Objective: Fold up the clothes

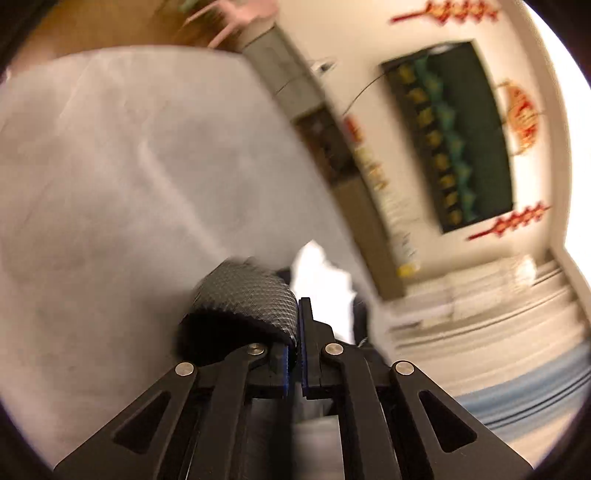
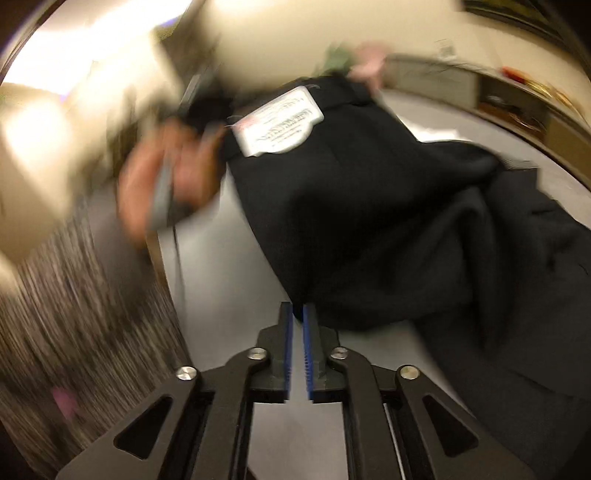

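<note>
A home, most likely a living room. The cream wall [image 1: 325, 33] carries red festive hangings [image 1: 447, 14] around a dark framed panel [image 1: 454, 136] with rows of yellow and teal shapes (too blurred to read), and a low cabinet [image 1: 332, 147] runs along its foot. Nearby stands a white-clothed table [image 1: 129, 177], with streaky grey carpet [image 2: 92, 314] underfoot and warm lamp-like light [image 2: 92, 40] overhead
</note>
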